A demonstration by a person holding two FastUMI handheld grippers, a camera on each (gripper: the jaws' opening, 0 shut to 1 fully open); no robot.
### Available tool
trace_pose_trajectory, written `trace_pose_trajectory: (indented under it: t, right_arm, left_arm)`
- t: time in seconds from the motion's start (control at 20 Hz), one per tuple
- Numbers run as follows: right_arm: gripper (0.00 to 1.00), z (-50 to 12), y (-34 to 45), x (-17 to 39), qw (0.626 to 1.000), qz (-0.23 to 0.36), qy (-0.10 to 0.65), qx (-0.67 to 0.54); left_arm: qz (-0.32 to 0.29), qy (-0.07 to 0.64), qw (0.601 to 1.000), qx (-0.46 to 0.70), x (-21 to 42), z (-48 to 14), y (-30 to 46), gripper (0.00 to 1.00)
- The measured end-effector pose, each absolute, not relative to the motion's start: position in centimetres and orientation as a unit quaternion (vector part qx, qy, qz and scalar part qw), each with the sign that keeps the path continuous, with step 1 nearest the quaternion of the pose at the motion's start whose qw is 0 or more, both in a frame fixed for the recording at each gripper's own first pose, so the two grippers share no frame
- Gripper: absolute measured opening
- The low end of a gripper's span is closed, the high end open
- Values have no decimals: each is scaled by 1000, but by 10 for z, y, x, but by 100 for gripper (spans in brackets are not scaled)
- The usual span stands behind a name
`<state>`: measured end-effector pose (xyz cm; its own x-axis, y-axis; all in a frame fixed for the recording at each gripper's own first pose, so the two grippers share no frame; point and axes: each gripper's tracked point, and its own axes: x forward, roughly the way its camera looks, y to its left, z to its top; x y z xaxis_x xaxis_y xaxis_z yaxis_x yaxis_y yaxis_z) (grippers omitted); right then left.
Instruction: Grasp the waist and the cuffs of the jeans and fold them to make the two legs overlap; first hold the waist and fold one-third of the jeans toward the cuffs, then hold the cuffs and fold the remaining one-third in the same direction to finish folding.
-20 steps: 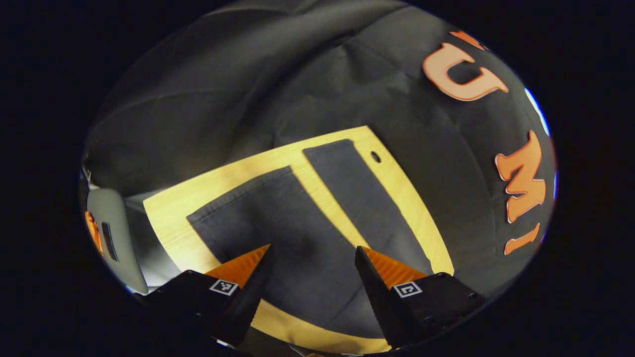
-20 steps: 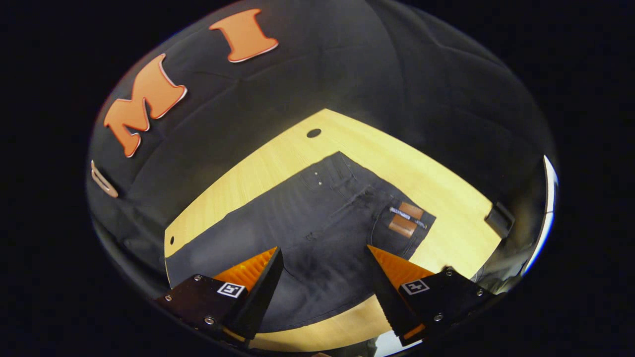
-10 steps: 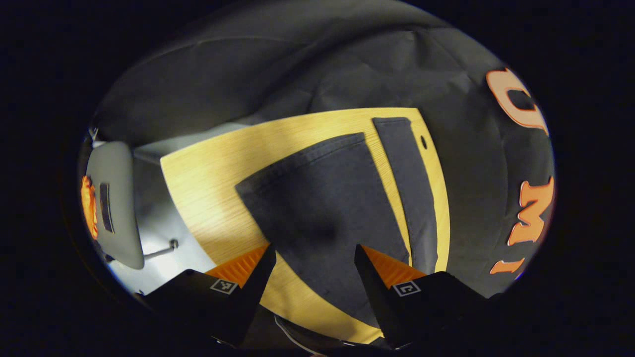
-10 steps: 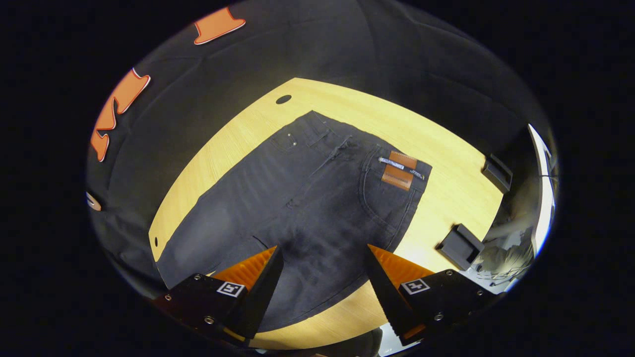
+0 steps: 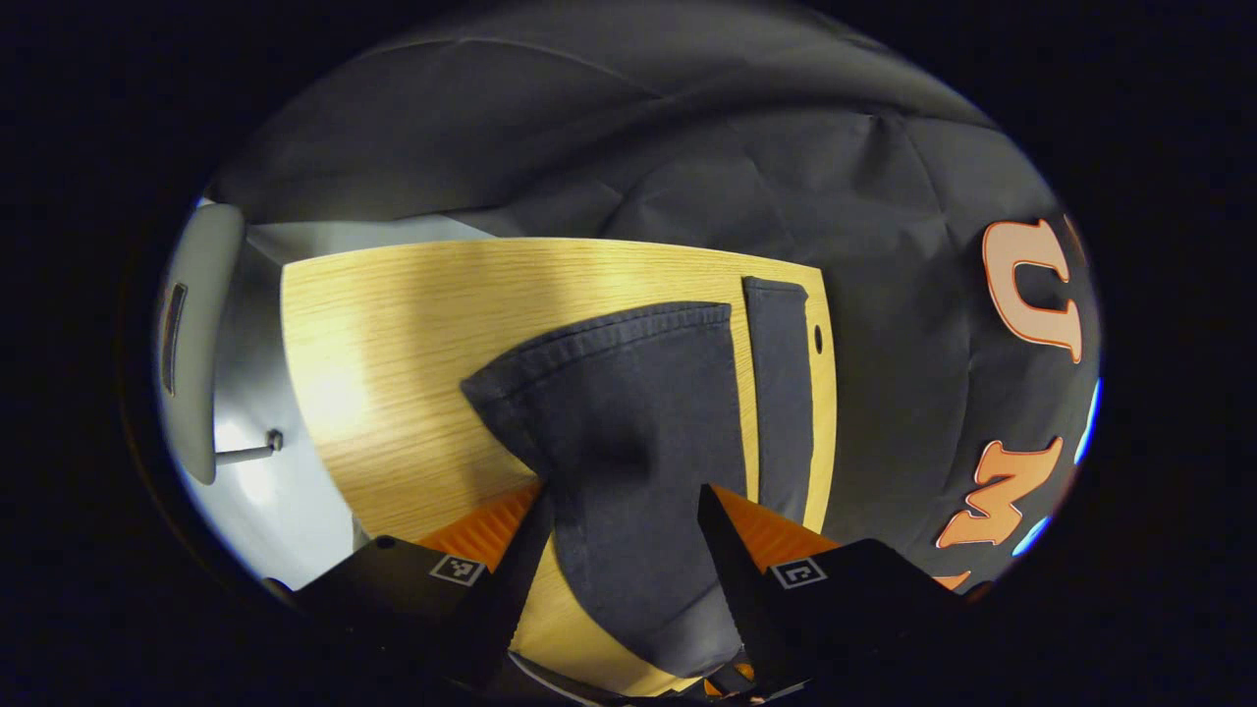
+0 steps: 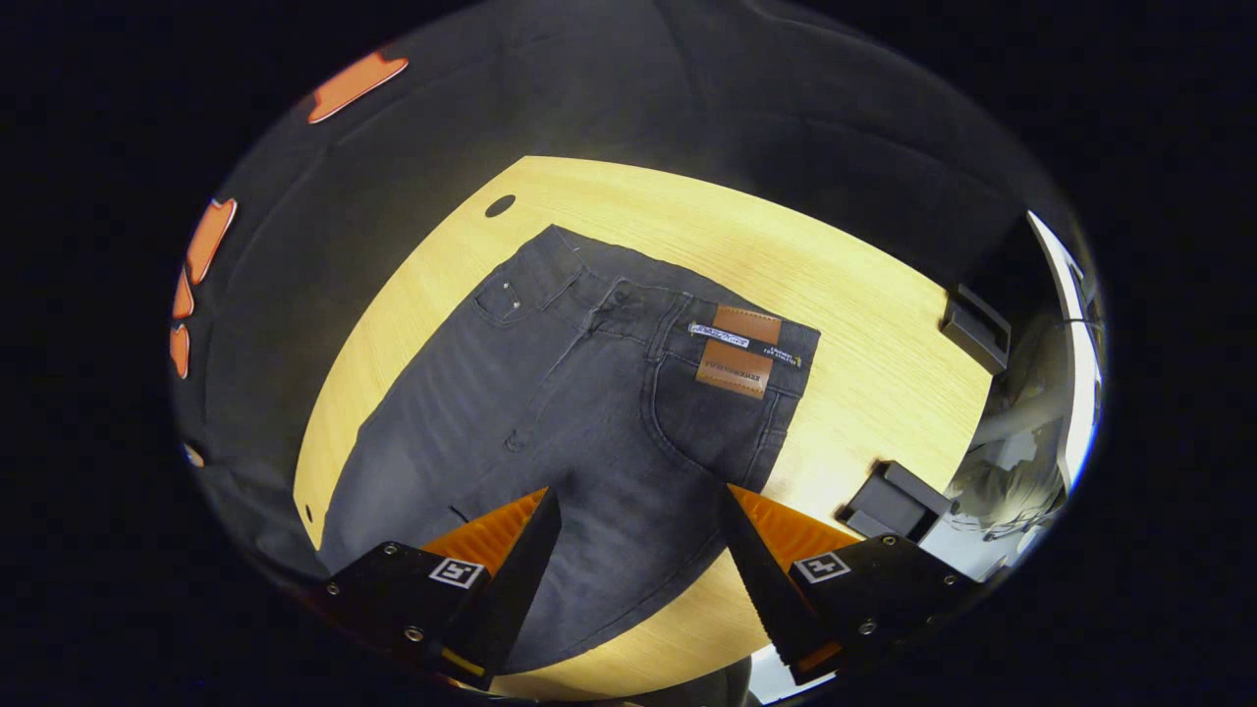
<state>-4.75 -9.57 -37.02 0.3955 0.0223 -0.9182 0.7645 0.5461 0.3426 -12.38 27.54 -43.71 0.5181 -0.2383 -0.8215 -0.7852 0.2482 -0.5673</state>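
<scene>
A recording booth: black cloth wall [image 5: 609, 147] behind a wooden table [image 5: 393, 324].

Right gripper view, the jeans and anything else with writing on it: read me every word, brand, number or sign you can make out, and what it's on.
No text here can be read.
Brown patch at the waist of the jeans: no print can be made out.
Light strip across that patch: printed, too small to read.
Square tags on the right gripper: coded marks, not words.
</scene>
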Motion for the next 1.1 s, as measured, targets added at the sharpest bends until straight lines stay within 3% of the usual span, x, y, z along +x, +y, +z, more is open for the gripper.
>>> trace_pose_trajectory:
  t: [0.05, 0.3, 0.35, 0.45, 0.7, 0.75, 0.8, 0.85, 0.9, 1.0, 1.05, 1.1]
  right_arm:
    - [99, -374, -102, -50, 728, -257, 490, 405]
    - [99, -391, -122, -63, 716, -270, 490, 417]
    - [99, -394, -126, -67, 712, -273, 492, 419]
    - [99, -400, -135, -77, 706, -281, 494, 424]
    - [97, -420, -136, -78, 694, -266, 502, 442]
    - [87, -422, -146, -70, 708, -274, 487, 432]
    - [93, -426, -151, -67, 711, -278, 489, 423]
    - [89, -427, -155, -63, 709, -284, 488, 422]
    - [78, -430, -157, -62, 705, -288, 492, 421]
    - [66, -437, -164, -71, 699, -310, 499, 409]
    - [33, -437, -161, -68, 697, -312, 490, 420]
    - [33, -436, -161, -67, 696, -306, 484, 433]
  left_arm:
    - [208, 452, 656, -567, -119, -438, 271, 89]
    - [194, 470, 689, -516, -85, -448, 259, 66]
    - [214, 483, 686, -500, -85, -462, 259, 65]
    - [216, 485, 684, -501, -78, -468, 260, 18]
    - [187, 495, 705, -472, -78, -455, 258, 23]
    - [182, 501, 713, -455, -78, -452, 263, 23]
    - [207, 505, 710, -446, -69, -472, 269, 13]
    - [200, 511, 707, -447, -77, -460, 261, 2]
    - [198, 511, 709, -443, -73, -464, 259, 2]
    - [189, 516, 716, -431, -75, -460, 260, 2]
    - [181, 514, 721, -429, -73, -456, 258, 2]
    - [174, 512, 726, -425, -71, -452, 258, 2]
